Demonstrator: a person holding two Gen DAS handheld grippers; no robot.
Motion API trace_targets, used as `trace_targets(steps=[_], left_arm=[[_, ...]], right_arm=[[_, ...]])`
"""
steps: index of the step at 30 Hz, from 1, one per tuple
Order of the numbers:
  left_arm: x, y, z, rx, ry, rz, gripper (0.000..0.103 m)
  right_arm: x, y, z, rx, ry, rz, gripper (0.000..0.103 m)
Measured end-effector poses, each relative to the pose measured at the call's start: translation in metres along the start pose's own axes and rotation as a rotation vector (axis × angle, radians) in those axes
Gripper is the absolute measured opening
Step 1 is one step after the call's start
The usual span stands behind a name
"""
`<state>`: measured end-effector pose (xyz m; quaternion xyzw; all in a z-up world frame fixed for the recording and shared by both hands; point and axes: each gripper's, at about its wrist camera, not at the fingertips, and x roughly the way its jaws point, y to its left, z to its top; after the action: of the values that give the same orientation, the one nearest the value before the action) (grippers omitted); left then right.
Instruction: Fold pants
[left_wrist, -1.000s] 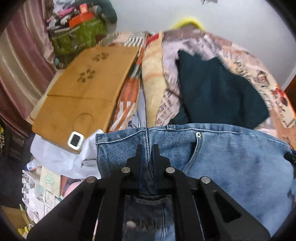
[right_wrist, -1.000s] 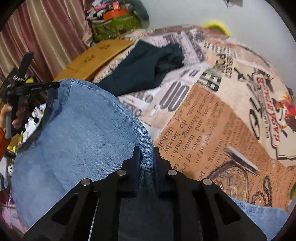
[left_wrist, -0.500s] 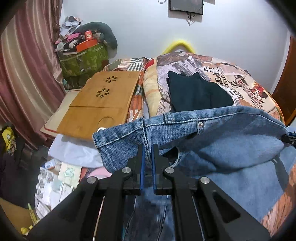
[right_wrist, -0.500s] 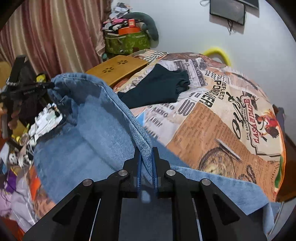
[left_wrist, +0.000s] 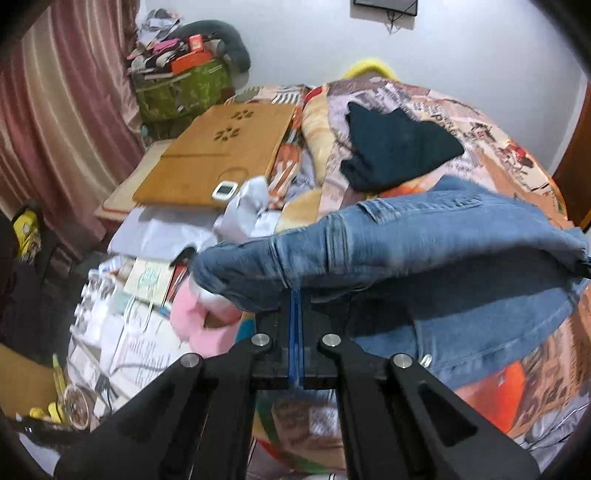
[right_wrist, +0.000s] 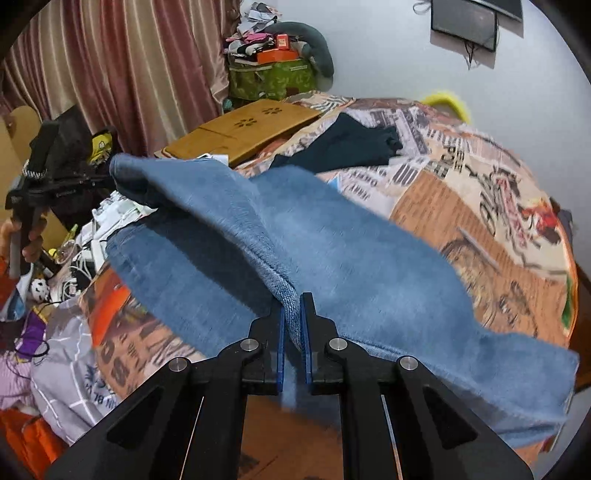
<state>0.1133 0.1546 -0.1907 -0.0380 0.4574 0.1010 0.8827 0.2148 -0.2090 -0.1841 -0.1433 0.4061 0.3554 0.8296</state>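
Blue jeans (left_wrist: 424, 236) hang stretched between my two grippers above the bed. My left gripper (left_wrist: 296, 295) is shut on the jeans' waist end, which drapes over its fingertips. My right gripper (right_wrist: 292, 304) is shut on a fold of the jeans (right_wrist: 332, 251) along a side seam. In the right wrist view the left gripper (right_wrist: 70, 181) shows at far left, held by a hand, with denim at its tip. The lower layer of the jeans lies on the bedspread (right_wrist: 480, 206).
A dark folded garment (left_wrist: 395, 147) lies on the bed behind the jeans. A wooden lap table (left_wrist: 221, 158) sits at the bed's left side. Papers, a pink slipper (left_wrist: 203, 328) and clutter cover the floor at left. Curtains (right_wrist: 110, 66) hang behind.
Both grippers have risen and pulled back with the jeans. The waist end has swung up and over, so the denim now spans higher above the bed.
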Motion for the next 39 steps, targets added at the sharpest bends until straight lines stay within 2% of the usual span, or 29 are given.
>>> trace_targets(steps=[5,15,19,22,23,25,28,29,30,33,39], left_arm=[[0.014,0.004,-0.026,-0.029,0.069,-0.026,0.0],[-0.008,0.001,-0.03,-0.03,0.043,0.012,0.002],[-0.027,-0.005,-0.02,-0.006,-0.004,0.021,0.003],[-0.041,-0.012,-0.007,0.001,-0.046,0.012,0.006],[-0.044,-0.015,-0.002,0.005,-0.057,0.008,0.008],[-0.048,-0.021,0.007,0.015,-0.075,-0.002,0.014],[-0.051,-0.035,0.023,0.034,-0.101,-0.013,0.032],[-0.051,-0.039,0.027,0.04,-0.109,-0.013,0.041],[-0.051,-0.044,0.032,0.045,-0.118,-0.014,0.05],[-0.049,-0.061,0.045,0.053,-0.132,-0.029,0.065],[-0.031,-0.1,0.064,0.088,-0.098,-0.074,0.078]], right_arm=[[0.007,0.003,-0.014,0.046,-0.004,-0.002,0.007],[-0.002,0.001,-0.032,0.144,-0.051,0.017,0.012],[-0.025,-0.002,-0.036,0.149,-0.065,0.009,0.021],[-0.052,-0.018,-0.044,0.182,-0.118,-0.057,0.038],[-0.059,-0.025,-0.044,0.201,-0.133,-0.073,0.044],[-0.076,-0.042,-0.049,0.251,-0.167,-0.119,0.049],[-0.102,-0.076,-0.061,0.34,-0.215,-0.204,0.058],[-0.11,-0.093,-0.067,0.386,-0.232,-0.239,0.061],[-0.115,-0.105,-0.07,0.422,-0.24,-0.263,0.061],[-0.129,-0.149,-0.09,0.528,-0.242,-0.349,0.061],[-0.135,-0.228,-0.144,0.78,-0.204,-0.453,0.061]])
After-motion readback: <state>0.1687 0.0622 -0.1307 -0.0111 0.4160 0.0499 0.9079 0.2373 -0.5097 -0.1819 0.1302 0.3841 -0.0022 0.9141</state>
